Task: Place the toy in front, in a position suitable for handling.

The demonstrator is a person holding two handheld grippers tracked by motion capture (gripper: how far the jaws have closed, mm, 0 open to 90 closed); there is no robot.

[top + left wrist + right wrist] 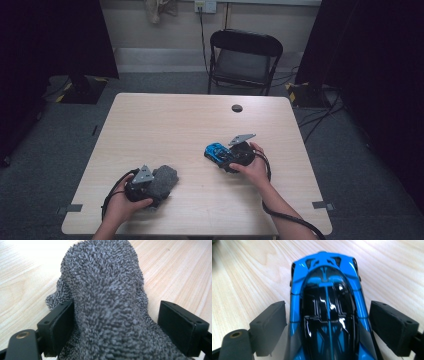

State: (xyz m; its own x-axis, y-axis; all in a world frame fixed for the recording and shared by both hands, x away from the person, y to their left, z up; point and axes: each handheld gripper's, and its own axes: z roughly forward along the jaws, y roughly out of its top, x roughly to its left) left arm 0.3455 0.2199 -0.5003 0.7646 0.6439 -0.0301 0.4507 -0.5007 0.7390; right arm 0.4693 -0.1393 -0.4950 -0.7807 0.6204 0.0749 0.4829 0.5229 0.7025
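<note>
At lower centre of the high view, the left gripper [159,186] straddles a grey fuzzy sock [105,302] and the right gripper [220,155] a blue toy car [327,310] on the table [165,125], jaws spread without pinching, so next likely calls for closing on each.

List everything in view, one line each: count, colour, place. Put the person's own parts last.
toy car: one, blue and black, on the table right of centre, between the right gripper's jaws.
fuzzy cloth: one, grey, near the table's front left, between the left gripper's jaws.
table: one, light wood, centre, with a dark round cap near its far edge.
folding chair: one, black, behind the table.
left gripper: one, black, jaws open around the cloth.
right gripper: one, black, jaws open beside the car.
hands: two, each on a gripper.
</note>
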